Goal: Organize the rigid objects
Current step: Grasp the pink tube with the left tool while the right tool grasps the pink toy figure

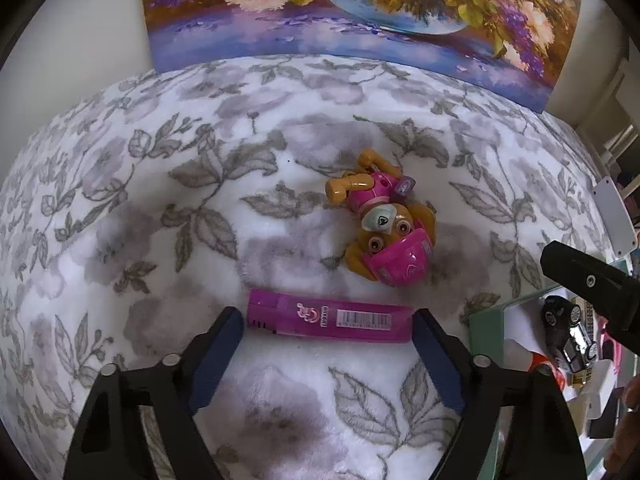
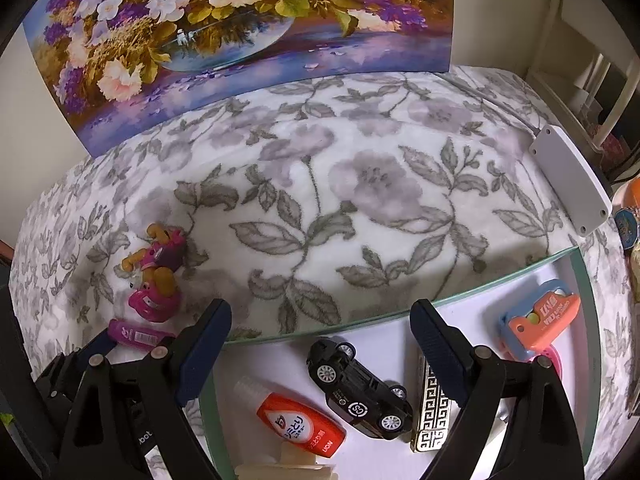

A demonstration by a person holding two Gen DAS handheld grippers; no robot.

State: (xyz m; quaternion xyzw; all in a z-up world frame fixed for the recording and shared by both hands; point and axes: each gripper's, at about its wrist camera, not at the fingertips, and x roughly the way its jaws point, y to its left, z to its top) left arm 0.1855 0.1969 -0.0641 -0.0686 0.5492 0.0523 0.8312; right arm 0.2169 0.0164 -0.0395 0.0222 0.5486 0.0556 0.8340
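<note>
A pink lighter (image 1: 330, 320) lies crosswise on the floral blanket (image 1: 200, 200). My left gripper (image 1: 327, 316) stands open around it, one fingertip close to each end. Just beyond lies a brown pup toy with a pink helmet (image 1: 380, 224). In the right wrist view my right gripper (image 2: 320, 312) is open and empty, over the near edge of a white tray with a pale green rim (image 2: 440, 300). The tray holds a black toy car (image 2: 360, 392), a red bottle (image 2: 300, 424), a gold patterned case (image 2: 434, 412) and an orange-and-blue item (image 2: 536, 320). The pup toy (image 2: 156, 272) and lighter (image 2: 136, 334) lie left of it.
A flower painting (image 2: 240, 40) leans at the back of the blanket. A white flat panel (image 2: 568, 176) rests at the blanket's right edge. The right gripper's finger (image 1: 592, 280) shows at the right of the left wrist view, above the tray rim (image 1: 484, 312).
</note>
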